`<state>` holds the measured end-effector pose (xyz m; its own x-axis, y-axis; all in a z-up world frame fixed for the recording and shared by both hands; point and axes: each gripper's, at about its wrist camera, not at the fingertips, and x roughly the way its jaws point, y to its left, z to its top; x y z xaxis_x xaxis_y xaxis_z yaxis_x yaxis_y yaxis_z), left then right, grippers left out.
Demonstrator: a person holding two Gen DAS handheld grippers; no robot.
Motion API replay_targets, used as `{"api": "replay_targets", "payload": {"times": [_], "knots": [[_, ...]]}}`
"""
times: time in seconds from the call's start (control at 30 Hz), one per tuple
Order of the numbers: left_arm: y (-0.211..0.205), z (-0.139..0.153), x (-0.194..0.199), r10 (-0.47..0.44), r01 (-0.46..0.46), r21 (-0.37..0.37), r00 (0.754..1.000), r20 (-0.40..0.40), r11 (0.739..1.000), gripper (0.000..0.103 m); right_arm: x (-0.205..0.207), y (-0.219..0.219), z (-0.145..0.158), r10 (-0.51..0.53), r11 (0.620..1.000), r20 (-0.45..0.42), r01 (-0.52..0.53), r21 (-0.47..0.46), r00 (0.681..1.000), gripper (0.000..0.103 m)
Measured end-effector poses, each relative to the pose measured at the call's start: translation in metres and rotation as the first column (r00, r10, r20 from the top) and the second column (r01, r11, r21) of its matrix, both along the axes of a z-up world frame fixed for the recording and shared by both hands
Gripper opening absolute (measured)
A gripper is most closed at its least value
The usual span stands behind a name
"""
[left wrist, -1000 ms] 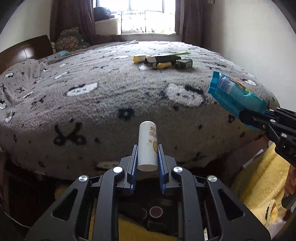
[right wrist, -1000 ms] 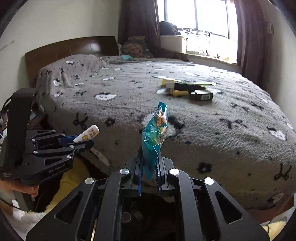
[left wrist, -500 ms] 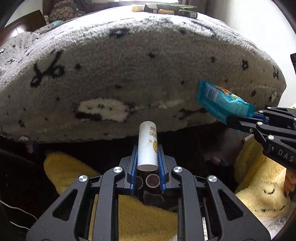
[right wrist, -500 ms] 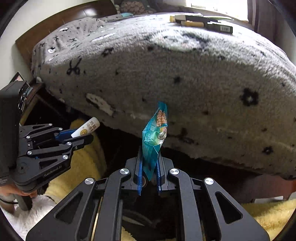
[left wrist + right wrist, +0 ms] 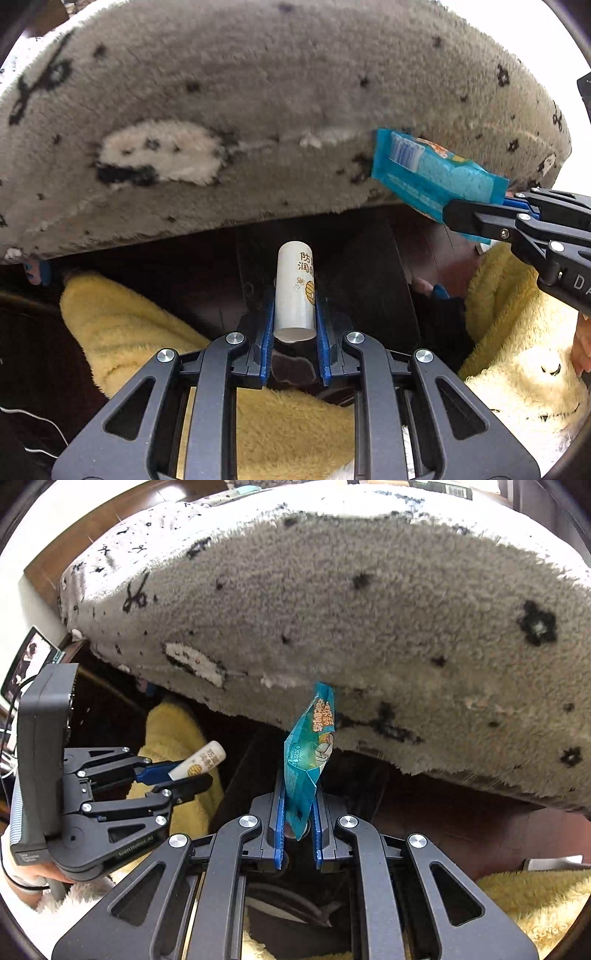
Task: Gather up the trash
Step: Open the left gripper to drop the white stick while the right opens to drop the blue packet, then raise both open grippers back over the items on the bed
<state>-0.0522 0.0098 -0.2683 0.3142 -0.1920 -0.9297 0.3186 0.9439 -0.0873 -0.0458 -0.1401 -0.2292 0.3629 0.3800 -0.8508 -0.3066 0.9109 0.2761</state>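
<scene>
- Left wrist view: my left gripper [image 5: 294, 295] had its jaws closed tight on a small white tube [image 5: 294, 290], the blue pads pressing on both of its sides. The tube stood up along the fingers, with printed characters and a yellow beehive mark facing right.
- Beyond the tube hung the shaggy grey blanket [image 5: 258, 110], patterned in black and white and drooping over the edge of the bed, with a dark gap under it.
- Yellow fleece [image 5: 122, 332] lay below the gripper on the left and right.
- At the right edge, my right gripper [image 5: 476, 218] came in from the side, clamped on a blue snack wrapper [image 5: 432, 173] whose free end reached up against the blanket's lower edge.

- Right wrist view: the right gripper [image 5: 298, 823] had its jaws drawn in on the lower end of the blue snack wrapper [image 5: 310, 749], so the pack stood upright between the pads. Its top overlapped the blanket's [image 5: 351, 609] hanging edge in the picture; I could not tell whether they touched.
- To the left, the left gripper [image 5: 181, 777] held the white tube [image 5: 197, 762], which pointed up and to the right, in front of the yellow fleece [image 5: 173, 731].
- A hand [image 5: 33, 882] showed under that gripper's body at the lower left.
- More yellow fleece showed at the lower right.
</scene>
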Motion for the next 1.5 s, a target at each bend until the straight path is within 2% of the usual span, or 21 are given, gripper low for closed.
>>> {"api": "replay_targets", "payload": {"times": [0.33, 0.37, 0.43, 0.53, 0.63, 0.77, 0.83, 0.97, 1.03, 1.1, 1.17, 1.3, 1.4, 1.5], "knots": [[-0.002, -0.014, 0.016, -0.013, 0.013, -0.006, 0.998, -0.067, 1.000, 0.019, 0.009, 0.010, -0.017, 0.035, 0.999, -0.072, -0.036, -0.007, 0.997, 0.016], [-0.003, -0.015, 0.016, -0.016, 0.015, -0.007, 0.997, -0.070, 1.000, 0.020, 0.010, 0.010, -0.017, 0.035, 0.999, -0.076, -0.035, -0.006, 0.997, 0.016], [-0.007, -0.017, 0.015, -0.017, 0.017, -0.007, 0.997, -0.073, 1.000, 0.031, 0.010, 0.009, -0.018, 0.030, 1.000, -0.080, -0.030, -0.007, 0.996, 0.016], [-0.008, -0.015, 0.015, -0.015, 0.015, -0.002, 0.997, -0.070, 1.000, 0.033, 0.010, 0.007, -0.019, 0.019, 1.000, -0.083, -0.019, -0.006, 0.996, 0.017], [-0.007, -0.010, 0.014, -0.008, 0.008, 0.002, 0.998, -0.059, 1.000, 0.033, 0.011, 0.005, -0.016, 0.005, 1.000, -0.071, -0.006, -0.004, 0.997, 0.034], [-0.004, 0.000, 0.014, -0.002, 0.002, 0.009, 0.999, -0.037, 1.000, 0.036, 0.010, -0.007, -0.005, -0.022, 1.000, -0.043, 0.022, -0.001, 0.999, 0.050], [-0.002, 0.006, 0.013, 0.000, 0.000, 0.013, 1.000, -0.022, 1.000, 0.040, 0.011, -0.014, 0.003, -0.043, 0.999, -0.019, 0.043, -0.007, 0.999, 0.060], [0.000, 0.023, 0.018, -0.001, 0.000, 0.026, 1.000, 0.030, 1.000, 0.050, 0.011, -0.030, 0.027, -0.105, 0.990, 0.103, 0.114, -0.082, 0.989, 0.064], [0.002, 0.038, 0.023, 0.004, -0.006, 0.032, 0.997, 0.080, 0.999, 0.065, 0.008, -0.033, 0.039, -0.143, 0.976, 0.188, 0.170, -0.133, 0.972, 0.068], [0.004, 0.053, 0.030, 0.012, -0.018, 0.040, 0.991, 0.133, 0.999, 0.074, 0.008, -0.042, 0.055, -0.174, 0.961, 0.272, 0.224, -0.165, 0.947, 0.068], [0.005, 0.067, 0.038, 0.019, -0.027, 0.045, 0.984, 0.177, 0.999, 0.079, 0.012, -0.051, 0.069, -0.199, 0.950, 0.323, 0.263, -0.170, 0.925, 0.068], [0.008, 0.104, 0.056, 0.031, -0.041, 0.030, 0.959, 0.283, 0.999, 0.087, 0.024, -0.070, 0.095, -0.235, 0.933, 0.399, 0.320, -0.162, 0.886, 0.069], [0.009, 0.131, 0.069, 0.042, -0.051, 0.016, 0.933, 0.358, 0.999, 0.092, 0.036, -0.080, 0.115, -0.254, 0.921, 0.458, 0.358, -0.155, 0.852, 0.078], [0.007, 0.153, 0.086, 0.052, -0.064, 0.016, 0.907, 0.418, 0.998, 0.093, 0.051, -0.087, 0.129, -0.264, 0.910, 0.503, 0.385, -0.152, 0.823, 0.078]]}}
